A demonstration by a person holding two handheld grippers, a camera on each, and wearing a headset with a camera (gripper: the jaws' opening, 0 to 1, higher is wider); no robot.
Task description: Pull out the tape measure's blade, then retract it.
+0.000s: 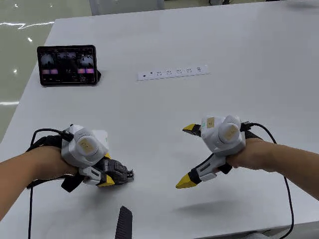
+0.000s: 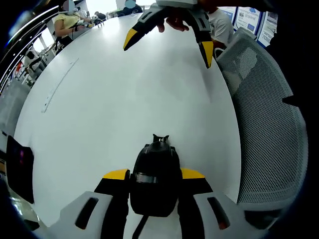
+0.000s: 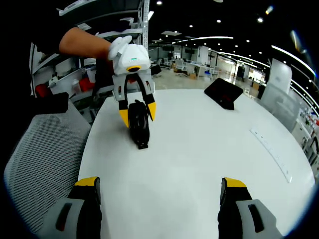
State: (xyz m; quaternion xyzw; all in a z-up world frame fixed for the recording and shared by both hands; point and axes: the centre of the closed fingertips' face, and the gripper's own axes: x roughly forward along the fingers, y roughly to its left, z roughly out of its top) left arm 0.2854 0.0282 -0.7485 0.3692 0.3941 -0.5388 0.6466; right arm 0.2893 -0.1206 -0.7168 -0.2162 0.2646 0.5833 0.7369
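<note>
Two grippers of glossy white plastic with black jaws and yellow wedge-shaped tips are held over a smooth, matte white desk (image 1: 149,109). At the far left of the desk a single flat black tablet (image 1: 67,65) stands propped, its screen lit with small pinkish tiles. Nearer, the left gripper (image 1: 107,169) is clamped on the one tape measure (image 2: 154,179), a rounded black case with a dull, rubbery look. The case sits squarely between the jaws, low against the desk top, with its small metal end hook (image 2: 160,138) at the mouth of the case pointing away from the hand. A slim dark ribbed object (image 1: 124,223) pokes in at the lower edge of the head view. Further back, near the middle, lies one long white power strip (image 1: 173,72) with a row of sockets. To the right, the right gripper (image 1: 185,156) hangs above the desk with its jaws spread wide and nothing between them, well apart from the tape measure and facing it. A grey mesh chair back (image 2: 264,124) stands beside the desk edge.
</note>
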